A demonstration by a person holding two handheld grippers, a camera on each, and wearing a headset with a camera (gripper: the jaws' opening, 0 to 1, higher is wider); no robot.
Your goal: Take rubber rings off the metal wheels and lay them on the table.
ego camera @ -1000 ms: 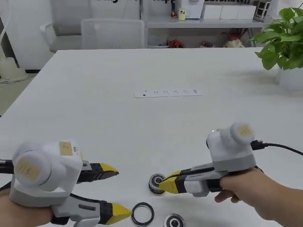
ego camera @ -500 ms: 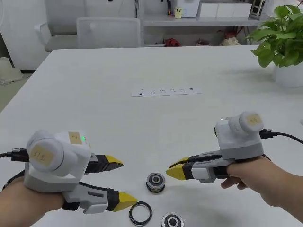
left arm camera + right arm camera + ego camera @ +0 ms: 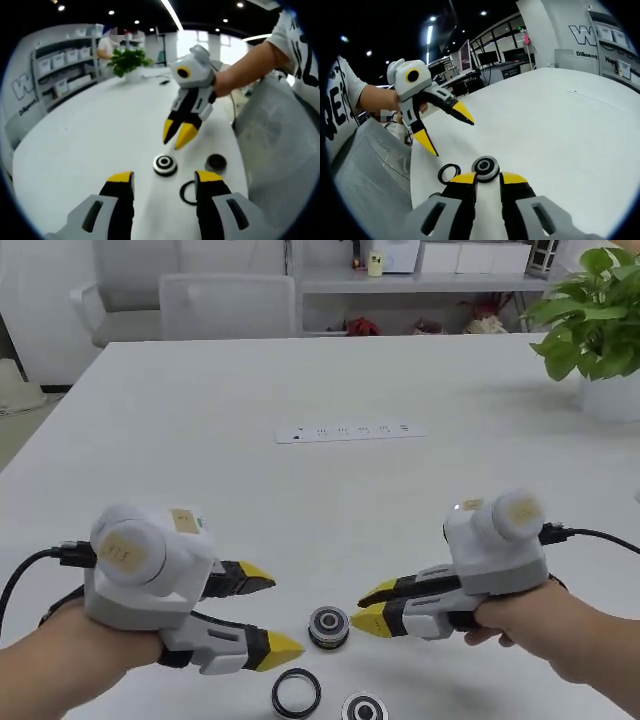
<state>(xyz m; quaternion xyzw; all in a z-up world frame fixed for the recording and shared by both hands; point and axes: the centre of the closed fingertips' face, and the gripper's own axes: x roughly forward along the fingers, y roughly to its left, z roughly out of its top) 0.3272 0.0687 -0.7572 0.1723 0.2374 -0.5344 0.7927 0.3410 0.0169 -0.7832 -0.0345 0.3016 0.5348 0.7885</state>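
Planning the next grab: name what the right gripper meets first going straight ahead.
Probably the metal wheel, lying on the table just beyond the open jaws of the right gripper and centred between them in the right gripper view; depth is unclear.

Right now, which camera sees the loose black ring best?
The head view: the rubber ring lies whole and unblocked. The left gripper view's jaw covers part; the right gripper view shows it small, flattened.
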